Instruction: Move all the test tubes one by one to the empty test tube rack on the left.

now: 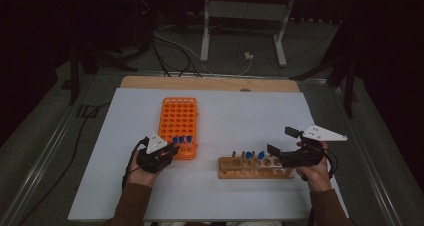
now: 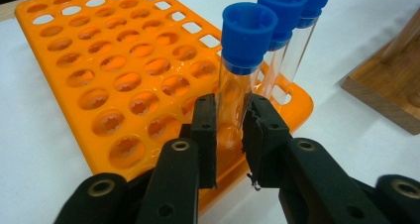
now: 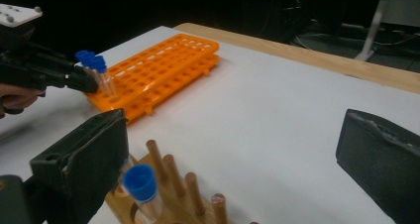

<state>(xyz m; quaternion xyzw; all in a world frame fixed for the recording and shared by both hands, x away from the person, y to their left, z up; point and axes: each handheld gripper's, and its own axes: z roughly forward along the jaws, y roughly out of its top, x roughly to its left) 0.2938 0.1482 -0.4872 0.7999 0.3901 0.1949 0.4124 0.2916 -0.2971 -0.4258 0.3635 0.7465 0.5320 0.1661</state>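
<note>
An orange tube rack [image 1: 179, 117] lies mid-table, with three blue-capped clear tubes [image 1: 182, 139] standing at its near end. My left gripper [image 1: 173, 148] is at that end. In the left gripper view it [image 2: 230, 110] is shut on the nearest tube [image 2: 246, 30], which stands in a rack hole [image 2: 148, 70]. A wooden peg rack [image 1: 255, 168] holds two blue-capped tubes [image 1: 254, 155]. My right gripper [image 1: 279, 140] hovers open over its right part. In the right gripper view the jaws [image 3: 233, 154] gape wide above a capped tube [image 3: 140, 184] and the wooden pegs [image 3: 173, 172].
A white sheet [image 1: 240, 116] covers the table, with a bare wooden strip [image 1: 210, 83] at the far edge. Most holes of the orange rack [image 3: 163, 65] hold nothing. Cables and a metal stand [image 1: 240, 26] sit on the dark floor beyond.
</note>
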